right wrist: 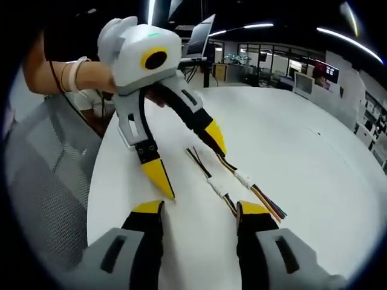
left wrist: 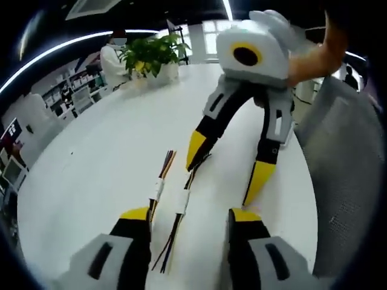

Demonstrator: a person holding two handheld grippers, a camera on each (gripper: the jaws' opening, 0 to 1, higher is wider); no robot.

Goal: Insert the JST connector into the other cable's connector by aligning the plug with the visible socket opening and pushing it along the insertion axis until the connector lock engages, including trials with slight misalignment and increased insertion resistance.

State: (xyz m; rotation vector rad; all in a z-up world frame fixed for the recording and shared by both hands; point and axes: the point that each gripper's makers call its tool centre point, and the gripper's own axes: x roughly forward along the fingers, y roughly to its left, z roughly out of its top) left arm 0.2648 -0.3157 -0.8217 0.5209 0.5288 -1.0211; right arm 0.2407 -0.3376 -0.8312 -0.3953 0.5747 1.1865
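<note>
Cables (left wrist: 172, 202) between open left gripper (left wrist: 188, 216) jaws

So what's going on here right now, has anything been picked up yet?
Not yet. A person holds a pair of tongs in each hand over a white table. Two short cables with white connectors, one beside the other, lie loose on it, not joined. The left tongs and right tongs are both open, facing each other with the cables between them. Neither grips a cable, so mating the connectors hasn't started.
</note>
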